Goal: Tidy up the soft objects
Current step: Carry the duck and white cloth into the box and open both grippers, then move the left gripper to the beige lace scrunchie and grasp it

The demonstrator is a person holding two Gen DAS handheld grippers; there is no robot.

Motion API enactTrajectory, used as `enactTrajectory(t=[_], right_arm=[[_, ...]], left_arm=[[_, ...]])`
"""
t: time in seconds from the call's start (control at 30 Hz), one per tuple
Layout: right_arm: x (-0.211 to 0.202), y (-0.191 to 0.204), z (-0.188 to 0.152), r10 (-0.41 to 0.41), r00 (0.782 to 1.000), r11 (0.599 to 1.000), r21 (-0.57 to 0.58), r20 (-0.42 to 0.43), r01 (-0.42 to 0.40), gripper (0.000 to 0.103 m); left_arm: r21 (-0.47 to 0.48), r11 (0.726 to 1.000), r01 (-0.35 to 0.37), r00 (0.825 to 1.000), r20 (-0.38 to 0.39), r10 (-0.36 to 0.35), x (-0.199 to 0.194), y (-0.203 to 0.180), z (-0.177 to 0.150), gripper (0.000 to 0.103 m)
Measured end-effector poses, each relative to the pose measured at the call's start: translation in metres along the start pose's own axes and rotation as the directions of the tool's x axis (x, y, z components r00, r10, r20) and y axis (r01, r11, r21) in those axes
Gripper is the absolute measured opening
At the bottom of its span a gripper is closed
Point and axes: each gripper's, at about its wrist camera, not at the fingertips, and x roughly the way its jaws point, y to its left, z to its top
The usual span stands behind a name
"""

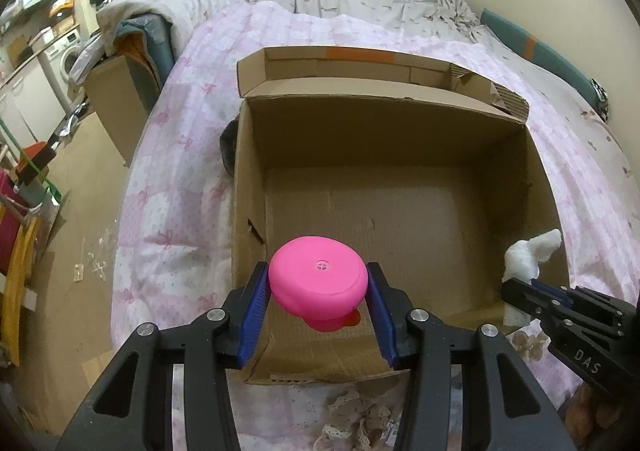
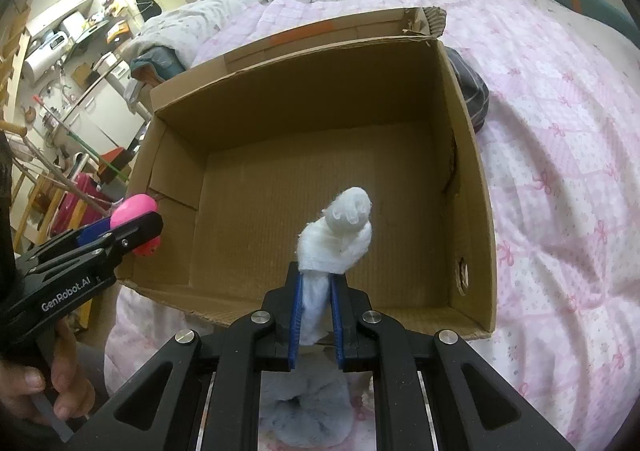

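1. My left hand-held gripper (image 1: 318,283) squeezes the pink toy (image 1: 318,275), just over the near left corner of the cardboard box (image 1: 248,171).
2. My right hand-held gripper (image 2: 316,283) pinches the white cloth roll (image 2: 340,235), pointing up over the near right side.
3. The box sits on the bed (image 1: 180,171); its floor is bare below both, and nothing blocks the drop.
4. A grey fluffy thing (image 2: 304,403) lies on the bed under my right hand-held gripper.

Left gripper (image 1: 318,283): pitched steeply downward, jaws partly apart, blue pads pressing an item's 2 sides. Right gripper (image 2: 316,283): likewise pitched down, jaws nearly together, pinching. Left hand (image 2: 52,387): wrapped around handle.
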Motion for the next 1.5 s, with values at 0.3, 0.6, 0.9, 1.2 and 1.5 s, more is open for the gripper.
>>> enactTrajectory(t=[0.3,0.6,0.9,1.2,1.5], right_arm=[[-0.002,-0.006,0.0,0.014,1.0,0.999,0.035,0.002,-0.015,0.016],[-0.011,-0.013,0.001,0.031,0.998,0.997,0.075,0.049,-0.035,0.073],[-0.024,-0.014,0.004,0.038,0.995,0.996,0.071,0.094,-0.045,0.085],[-0.044,-0.007,0.0,0.149,0.975,0.987,0.042,0.166,-0.157,0.103],[-0.06,-0.002,-0.012,0.095,0.982,0.995,0.017,0.162,-0.099,0.103]], left_arm=[[0.029,0.999,-0.015,1.0,-0.003,0.016,0.0,-0.003,-0.001,0.049],[0.04,0.999,-0.024,1.0,0.018,0.023,-0.007,-0.006,0.0,0.069],[0.029,0.996,-0.079,0.995,0.058,0.077,-0.017,-0.002,-0.001,0.069],[0.007,0.991,-0.135,0.98,0.146,0.133,-0.043,0.003,-0.001,0.069],[-0.035,0.989,-0.147,0.98,0.129,0.15,-0.063,0.012,-0.018,0.069]])
